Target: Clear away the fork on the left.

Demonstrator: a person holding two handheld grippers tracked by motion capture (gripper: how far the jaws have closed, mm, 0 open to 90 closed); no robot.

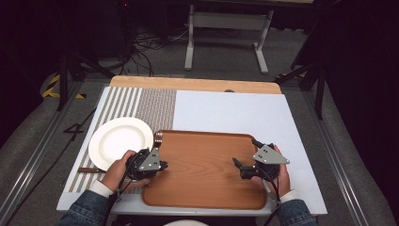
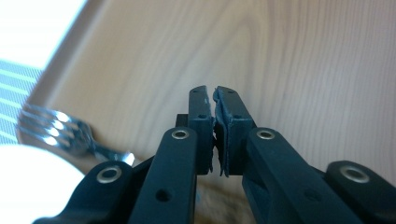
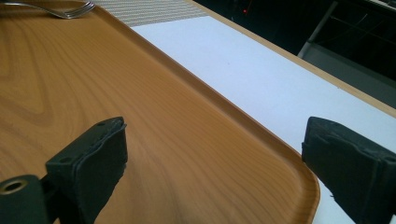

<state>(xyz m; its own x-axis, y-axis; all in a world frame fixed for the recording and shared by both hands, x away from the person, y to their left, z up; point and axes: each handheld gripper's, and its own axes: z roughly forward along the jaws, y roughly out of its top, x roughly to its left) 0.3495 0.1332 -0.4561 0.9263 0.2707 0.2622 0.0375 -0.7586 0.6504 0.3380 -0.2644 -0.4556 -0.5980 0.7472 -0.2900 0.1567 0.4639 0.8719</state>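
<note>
One round white plate (image 1: pixel 120 139), one silver fork (image 2: pixel 60 129) and one wooden tray (image 1: pixel 207 186) sit on a white table (image 1: pixel 235 110) in a dark room, left gripper (image 1: pixel 162 165) closed empty, right gripper (image 1: pixel 245 159) wide open.

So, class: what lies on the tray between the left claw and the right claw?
Nothing: in the high view, bare wood of the tray runs from the left claw to the right claw.

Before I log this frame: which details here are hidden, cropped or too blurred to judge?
- Fork: handle hidden behind the left gripper in the left gripper view; cut by the top edge in the right gripper view.
- Dark utensil beside the plate: partly under the hand, too small to identify, high view.
</note>
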